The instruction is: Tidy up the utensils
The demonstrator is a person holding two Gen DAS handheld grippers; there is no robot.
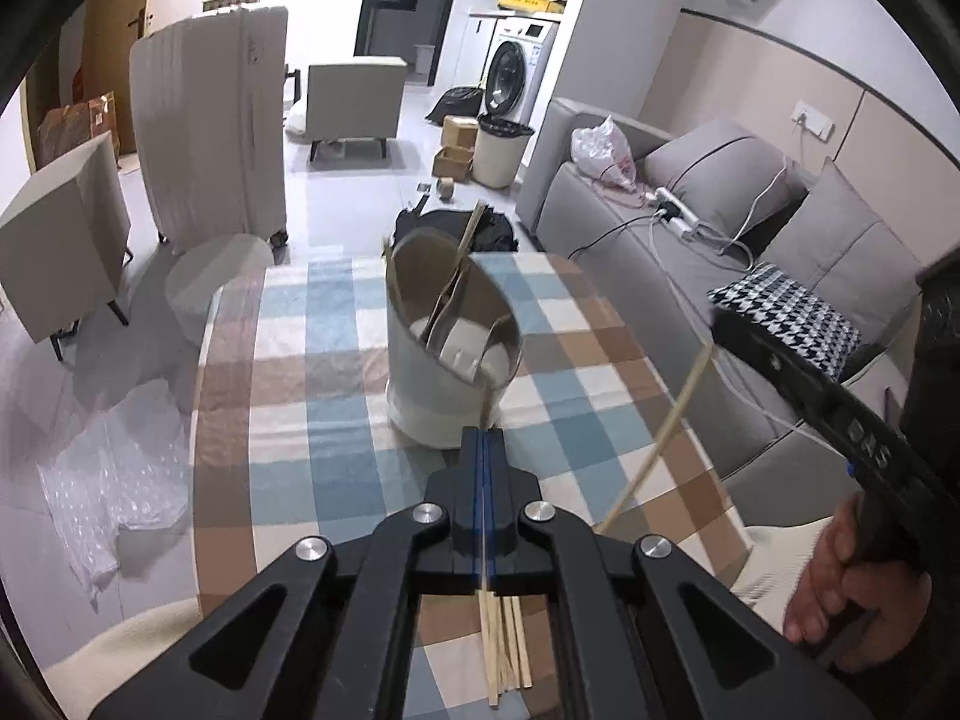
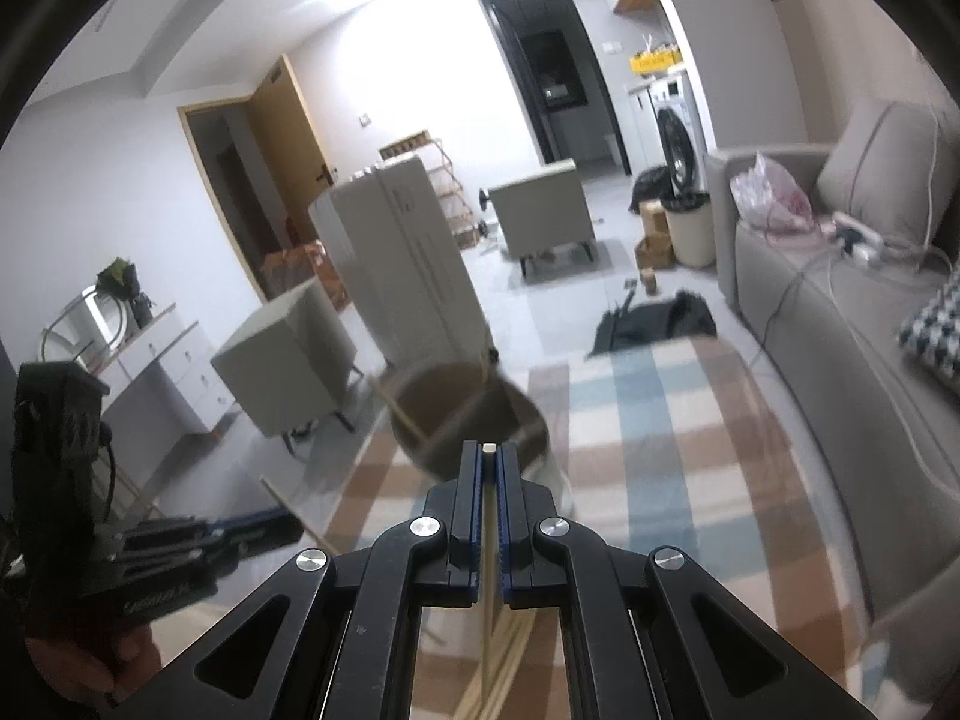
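A white utensil holder (image 1: 444, 360) with a brown inside stands on the checked tablecloth (image 1: 288, 420). It holds several chopsticks. My left gripper (image 1: 485, 435) is shut on a wooden chopstick (image 1: 487, 396) whose tip leans into the holder's near rim. Loose wooden chopsticks (image 1: 510, 642) lie on the cloth under it. My right gripper (image 2: 489, 450) is shut on one wooden chopstick (image 2: 489, 449), held above the holder (image 2: 474, 420). That chopstick (image 1: 660, 438) also shows in the left wrist view, hanging from the right gripper's body (image 1: 840, 408).
A grey sofa (image 1: 690, 228) with cushions, cables and a plastic bag runs along the table's right side. A white suitcase (image 1: 210, 132), small cabinets, a bin (image 1: 501, 150) and boxes stand on the floor beyond. Bubble wrap (image 1: 114, 480) lies on the floor at left.
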